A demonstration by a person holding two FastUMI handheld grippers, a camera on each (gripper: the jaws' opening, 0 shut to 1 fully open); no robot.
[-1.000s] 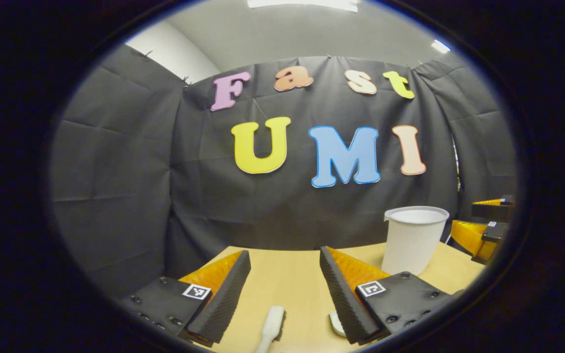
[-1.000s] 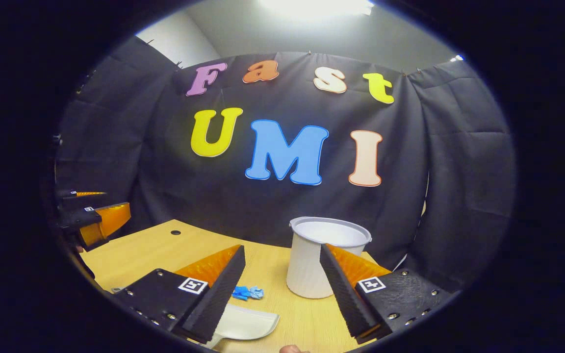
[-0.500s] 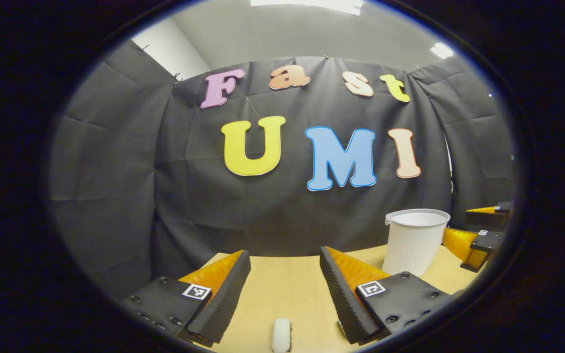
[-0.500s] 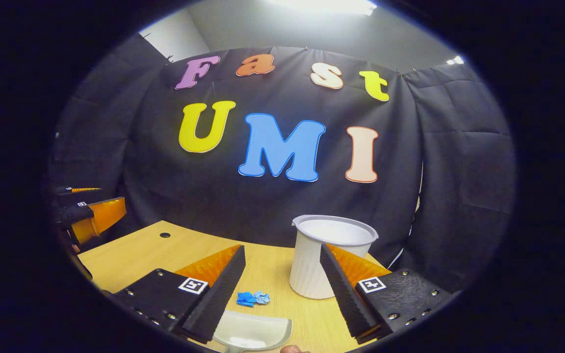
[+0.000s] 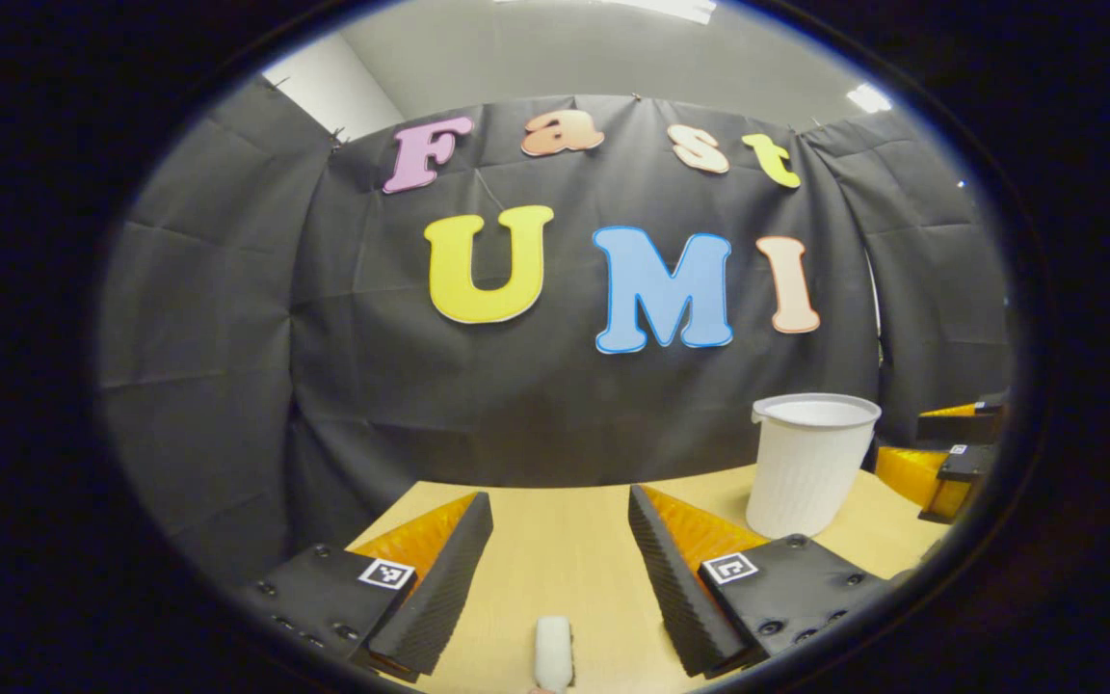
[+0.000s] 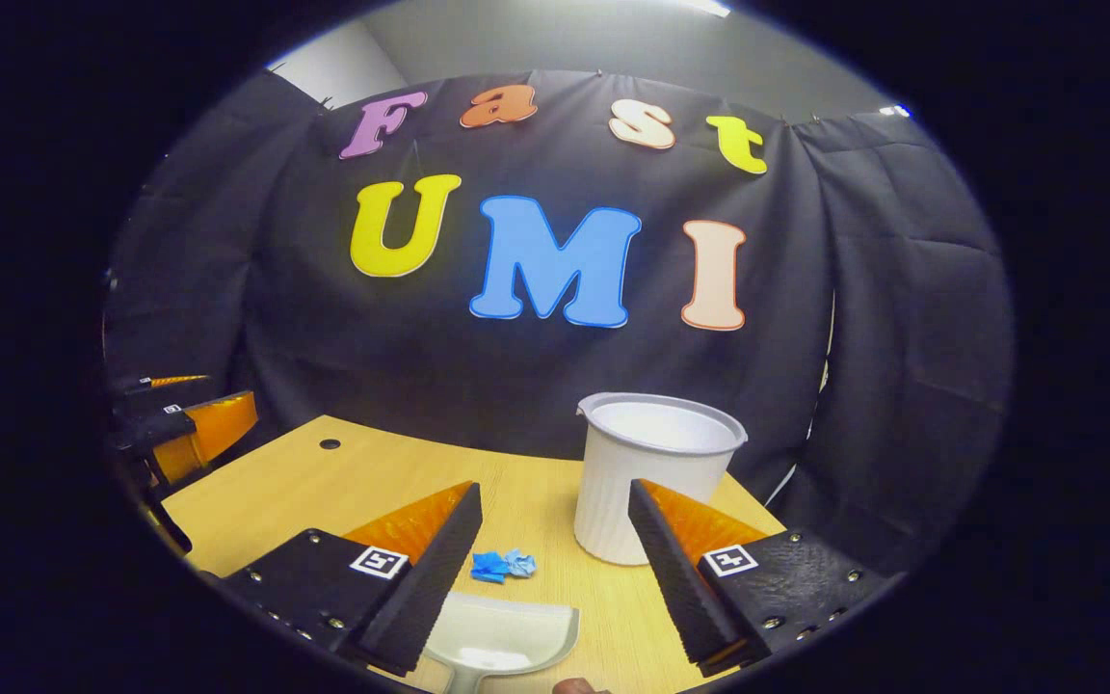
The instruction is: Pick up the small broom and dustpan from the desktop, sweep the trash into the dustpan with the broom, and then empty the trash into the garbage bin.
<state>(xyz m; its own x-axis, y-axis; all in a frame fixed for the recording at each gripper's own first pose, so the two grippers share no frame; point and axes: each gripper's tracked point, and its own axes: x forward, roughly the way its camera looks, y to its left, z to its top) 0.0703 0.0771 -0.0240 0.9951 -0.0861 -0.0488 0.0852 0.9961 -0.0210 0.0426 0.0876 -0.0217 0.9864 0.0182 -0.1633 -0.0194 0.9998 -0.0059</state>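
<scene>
Both cameras have tipped down a little since a moment ago, so the dustpan (image 6: pixel 502 636) now shows more fully in the right gripper view, and the broom (image 5: pixel 553 651) sits straight between the left gripper's fingers instead of slanting.

The left gripper (image 5: pixel 555 569) has its fingers spread wide, holding nothing. It lines up over the white broom, which lies flat on the desktop (image 5: pixel 565 540), probably so the fingers can drop on each side of it.

The right gripper (image 6: pixel 550 564) is wide too, with nothing held. It hangs over the white dustpan, which lies on the desktop with its open mouth facing the trash (image 6: pixel 504 565). The trash is a small blue crumpled scrap, just past the dustpan.

The white garbage bin (image 6: pixel 656 472) stands upright near the back wall, close to the right gripper's right finger. I think that finger could bump the bin if it swings that way. A small round hole (image 6: pixel 330 444) sits in the desktop on the far left, well away from the work.
</scene>
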